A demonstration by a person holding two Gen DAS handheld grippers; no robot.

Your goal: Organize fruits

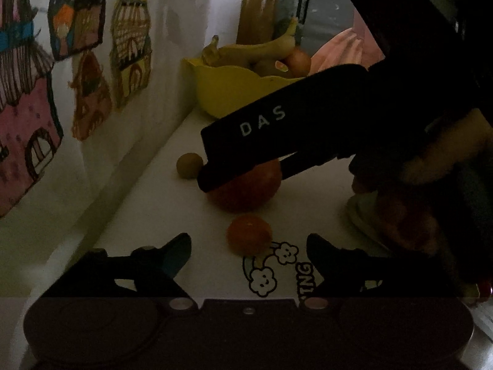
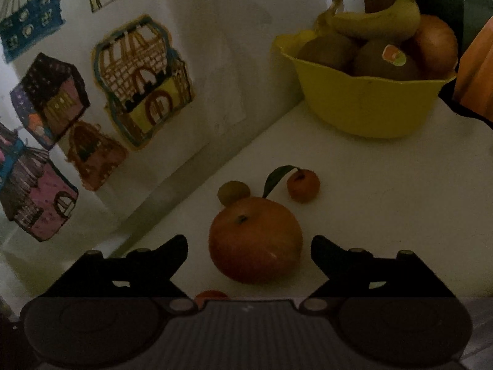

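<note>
A large orange (image 2: 255,242) lies on the white table between the fingers of my open right gripper (image 2: 249,251), which do not touch it. In the left wrist view the same orange (image 1: 246,189) sits under the right gripper's black body (image 1: 277,123). A small mandarin (image 1: 249,233) lies just ahead of my open, empty left gripper (image 1: 248,254). Another mandarin with a leaf (image 2: 303,185) and a small green-brown fruit (image 2: 233,191) lie beyond the orange. A yellow bowl (image 2: 366,108) at the back holds a banana (image 2: 376,20), kiwis and an apple.
A white wall with children's house drawings (image 2: 141,80) runs along the table's left side. A pink-orange cloth (image 2: 476,74) lies right of the bowl. The table (image 1: 215,277) has a cloud and rainbow print near the left gripper. A hand holds the right gripper (image 1: 437,166).
</note>
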